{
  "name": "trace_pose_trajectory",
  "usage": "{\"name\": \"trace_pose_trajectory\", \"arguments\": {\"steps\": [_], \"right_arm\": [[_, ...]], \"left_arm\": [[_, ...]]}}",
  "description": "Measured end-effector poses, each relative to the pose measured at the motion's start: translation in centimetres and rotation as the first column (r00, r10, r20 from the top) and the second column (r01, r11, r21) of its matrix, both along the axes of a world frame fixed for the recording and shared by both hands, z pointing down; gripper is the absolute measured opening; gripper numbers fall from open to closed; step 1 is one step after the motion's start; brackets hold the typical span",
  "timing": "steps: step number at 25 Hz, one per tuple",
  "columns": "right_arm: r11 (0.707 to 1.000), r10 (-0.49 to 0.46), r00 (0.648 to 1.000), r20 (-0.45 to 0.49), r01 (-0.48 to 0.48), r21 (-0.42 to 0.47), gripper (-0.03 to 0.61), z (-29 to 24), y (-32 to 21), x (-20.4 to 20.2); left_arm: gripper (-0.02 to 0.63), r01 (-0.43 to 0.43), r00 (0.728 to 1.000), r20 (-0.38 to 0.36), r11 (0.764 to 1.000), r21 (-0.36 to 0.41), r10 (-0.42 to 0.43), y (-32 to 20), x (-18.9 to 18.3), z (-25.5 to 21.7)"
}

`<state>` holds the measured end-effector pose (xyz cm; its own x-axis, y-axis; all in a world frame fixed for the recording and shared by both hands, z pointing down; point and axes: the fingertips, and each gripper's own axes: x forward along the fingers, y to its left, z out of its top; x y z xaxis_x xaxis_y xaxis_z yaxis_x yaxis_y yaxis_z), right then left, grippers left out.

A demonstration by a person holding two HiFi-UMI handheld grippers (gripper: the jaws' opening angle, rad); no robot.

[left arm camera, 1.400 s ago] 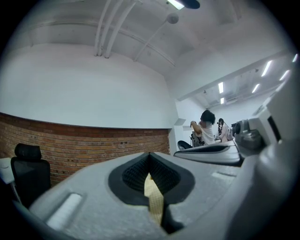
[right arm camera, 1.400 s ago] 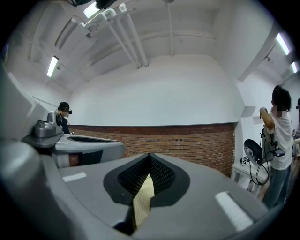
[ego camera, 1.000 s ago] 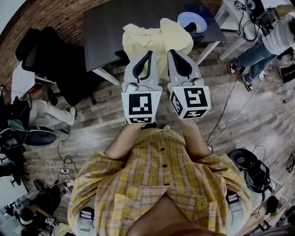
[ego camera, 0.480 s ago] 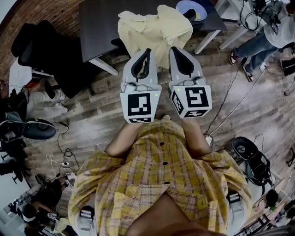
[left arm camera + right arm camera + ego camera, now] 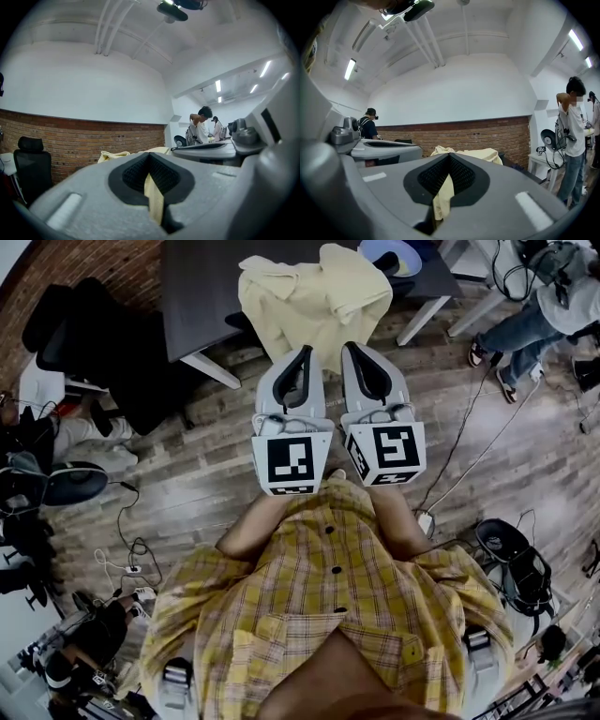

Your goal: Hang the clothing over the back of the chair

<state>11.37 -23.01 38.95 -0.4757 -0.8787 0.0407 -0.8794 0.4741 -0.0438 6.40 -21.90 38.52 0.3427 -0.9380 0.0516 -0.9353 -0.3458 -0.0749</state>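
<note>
Now | left tongs (image 5: 150, 158) and right tongs (image 5: 449, 160) each pinching the yellow clothing (image 5: 314, 296) | its bulk dead ahead, spread crosswise against dark worktop (image 5: 202, 287) | both hands equally near, I judge

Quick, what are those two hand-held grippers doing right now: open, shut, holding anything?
Left hand-held gripper: closed, pinching a fold of the yellow garment.
Right hand-held gripper: closed, pinching the same yellow garment.

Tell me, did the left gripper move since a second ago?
Yes. In the head view the left gripper has pulled back from the dark table's front edge, toward the person, still pinching the yellow clothing.
</note>
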Motion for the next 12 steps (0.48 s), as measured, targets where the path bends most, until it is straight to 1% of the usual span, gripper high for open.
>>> {"name": "trace_pose_trajectory", "arguments": {"steps": [7,12], "right_arm": [[1.0,-0.004,1.0,0.013,0.005,-0.012,-0.005,0.56,-0.08,0.19],[1.0,-0.016,1.0,0.021,0.017,-0.022,-0.005,0.89,-0.02,-0.08]], "left_arm": [[-0.003,0.009,1.0,0.001,1.0,0.009,-0.009,0.05,-0.02,0.17],[-0.003,0.017,1.0,0.011,1.0,0.001,-0.017,0.29,-0.02,0.5]]}}
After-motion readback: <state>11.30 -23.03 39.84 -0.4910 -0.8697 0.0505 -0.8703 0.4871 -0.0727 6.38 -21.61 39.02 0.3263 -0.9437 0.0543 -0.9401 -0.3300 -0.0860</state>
